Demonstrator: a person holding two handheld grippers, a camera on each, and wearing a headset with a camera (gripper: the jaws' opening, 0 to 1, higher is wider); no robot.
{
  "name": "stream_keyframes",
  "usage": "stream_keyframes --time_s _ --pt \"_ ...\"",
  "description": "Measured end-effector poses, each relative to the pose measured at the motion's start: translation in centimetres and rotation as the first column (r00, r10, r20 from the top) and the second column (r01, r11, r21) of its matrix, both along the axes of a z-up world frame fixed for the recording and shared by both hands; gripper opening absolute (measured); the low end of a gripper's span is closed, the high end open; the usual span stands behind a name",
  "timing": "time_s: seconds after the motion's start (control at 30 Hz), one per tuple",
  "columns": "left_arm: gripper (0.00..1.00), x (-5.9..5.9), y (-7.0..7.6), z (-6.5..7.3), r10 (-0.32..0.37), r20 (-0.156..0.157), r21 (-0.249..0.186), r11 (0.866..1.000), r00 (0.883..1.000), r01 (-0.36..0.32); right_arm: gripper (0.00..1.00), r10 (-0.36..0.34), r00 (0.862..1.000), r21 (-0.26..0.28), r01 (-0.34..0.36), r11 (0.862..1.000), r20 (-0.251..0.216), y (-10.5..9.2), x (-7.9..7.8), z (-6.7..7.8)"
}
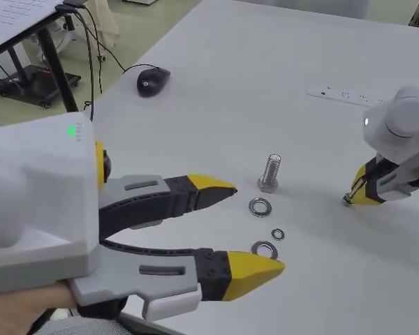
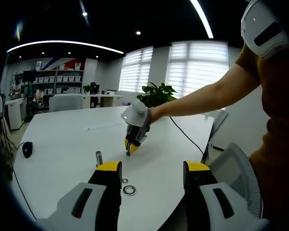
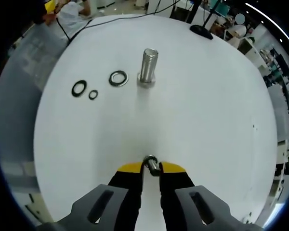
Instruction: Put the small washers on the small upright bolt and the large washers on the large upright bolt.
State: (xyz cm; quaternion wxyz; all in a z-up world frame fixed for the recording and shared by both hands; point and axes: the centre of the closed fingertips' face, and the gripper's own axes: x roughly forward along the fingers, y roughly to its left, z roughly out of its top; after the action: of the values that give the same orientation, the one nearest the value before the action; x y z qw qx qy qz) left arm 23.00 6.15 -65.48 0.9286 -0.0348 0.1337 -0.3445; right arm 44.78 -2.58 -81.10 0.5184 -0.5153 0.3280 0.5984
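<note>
Washers of flat silver steel lie loose on the white tabletop (image 1: pixel 216 105). In the head view one large washer (image 1: pixel 260 206) rests at 6 o'clock of the large upright silver steel bolt (image 1: pixel 269 173), near its hexagonal base but not touching it. A small washer (image 1: pixel 278 234) lies farther along toward 6 o'clock, and a second large washer (image 1: pixel 265 248) sits just beside it at 7 o'clock. No washer is on the large bolt. The grey-and-black left gripper (image 1: pixel 258 227) with yellow tips comes in from 9 o'clock, its jaws spread wide with nothing between them, and its nearer tip lies close to the second large washer. In the left gripper view the same gripper (image 2: pixel 152 168) frames that washer (image 2: pixel 130 190) between its tips. The matching right gripper (image 1: pixel 353 197) is at 3 o'clock of the large bolt and well apart from it. Its jaws are pinched onto a small silver bolt (image 1: pixel 347 201) whose lower end meets the table. In the right gripper view the small bolt (image 3: pixel 151 163) shows between the closed tips (image 3: pixel 151 166), with the large bolt (image 3: pixel 148 67) at 12 o'clock and the three washers toward 11 o'clock. A black computer mouse (image 1: pixel 153 80) lies at 10 o'clock and a white power strip (image 1: pixel 342 94) at 2 o'clock.
</note>
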Motion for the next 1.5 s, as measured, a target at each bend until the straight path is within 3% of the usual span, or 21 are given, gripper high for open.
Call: stream_keyframes --time_s 0.2,0.53,0.8,0.9,1.17,1.5 --pt "0.50 0.0 0.1 0.1 0.007 0.000 0.004 1.000 1.000 -0.007 0.16 -0.005 1.000 0.006 0.005 1.000 0.002 -0.2 0.0 0.0" --pt "0.50 -0.3 0.0 0.6 0.008 0.016 0.006 1.000 1.000 -0.008 0.16 -0.019 1.000 0.013 0.019 1.000 0.006 -1.3 -0.7 1.6" --pt "0.50 -0.9 -0.9 1.6 0.000 0.049 0.017 1.000 0.999 -0.001 0.15 -0.005 1.000 0.000 0.005 1.000 -0.010 -2.2 -3.5 2.7" --pt "0.50 -1.2 -1.2 2.4 -0.001 0.071 0.015 1.000 0.997 0.000 0.15 0.009 1.000 0.010 -0.009 1.000 -0.015 -1.8 -4.7 2.9" --pt "0.50 -2.1 -1.4 2.7 0.006 0.081 0.033 0.999 0.997 -0.008 0.15 0.064 0.997 0.028 -0.063 0.998 -0.032 -0.1 -7.2 3.0" --pt "0.50 -2.0 -0.5 2.9 0.043 0.097 0.035 0.998 0.994 -0.046 0.15 0.160 0.986 0.028 -0.159 0.987 -0.042 2.5 -8.7 2.4"
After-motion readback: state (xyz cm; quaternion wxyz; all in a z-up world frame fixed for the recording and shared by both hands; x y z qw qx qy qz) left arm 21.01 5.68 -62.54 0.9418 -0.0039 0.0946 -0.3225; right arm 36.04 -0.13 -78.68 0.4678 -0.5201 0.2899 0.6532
